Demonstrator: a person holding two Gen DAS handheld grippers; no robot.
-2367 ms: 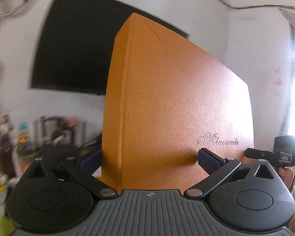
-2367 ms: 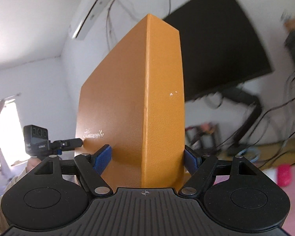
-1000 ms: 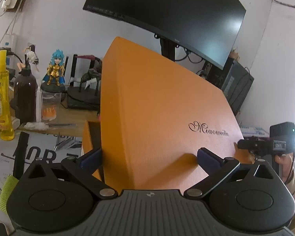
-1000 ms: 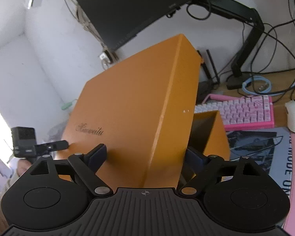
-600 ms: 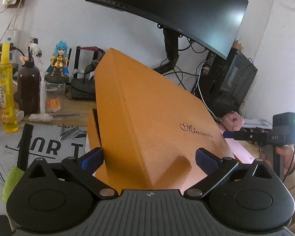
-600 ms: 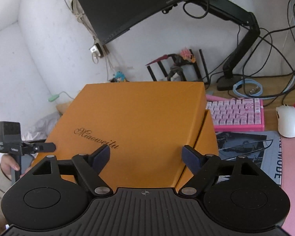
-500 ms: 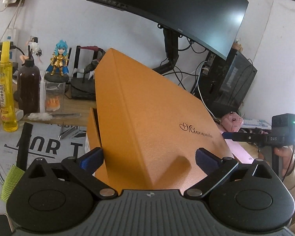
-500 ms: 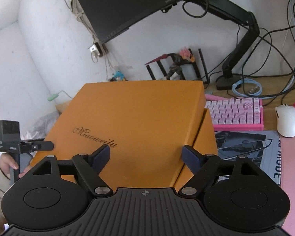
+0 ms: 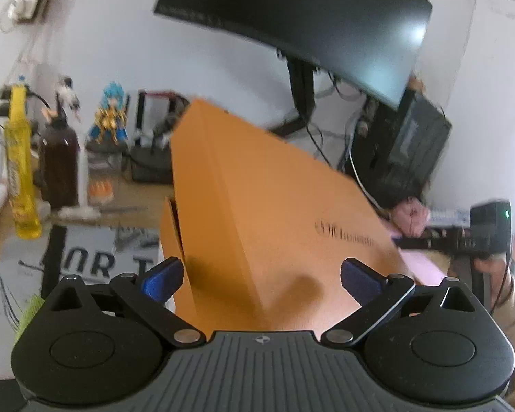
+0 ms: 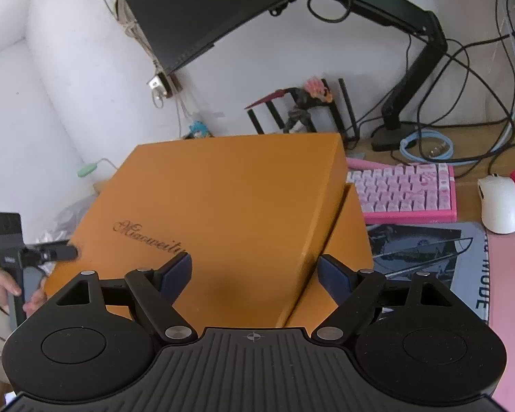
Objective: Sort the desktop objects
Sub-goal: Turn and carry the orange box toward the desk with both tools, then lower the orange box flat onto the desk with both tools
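Observation:
An orange box lid (image 9: pixel 267 206) with script lettering lies tilted over its orange base (image 9: pixel 170 240) on the desk, one corner toward each camera. My left gripper (image 9: pixel 261 271) is shut on the lid's near corner: one blue pad on the side face, the other over the top face. In the right wrist view the same lid (image 10: pixel 223 199) covers the base (image 10: pixel 352 237), which shows at the right. My right gripper (image 10: pixel 254 267) is shut on the opposite corner, with its pads on the top and the side wall.
A black monitor (image 10: pixel 202 3) on an arm hangs behind. A pink keyboard (image 10: pixel 405 189), a white mouse (image 10: pixel 499 202) and a printed desk mat (image 10: pixel 425 250) lie to the right. A yellow bottle (image 9: pixel 19 168), a brown bottle (image 9: pixel 60 168) and figurines (image 9: pixel 108 116) stand at the left. A PC tower (image 9: pixel 405 158) stands at the far right.
The lid, first held up high in the air, has come down and levelled onto the base. The right jaws stand closer together than a second ago. In the last half second little has shifted.

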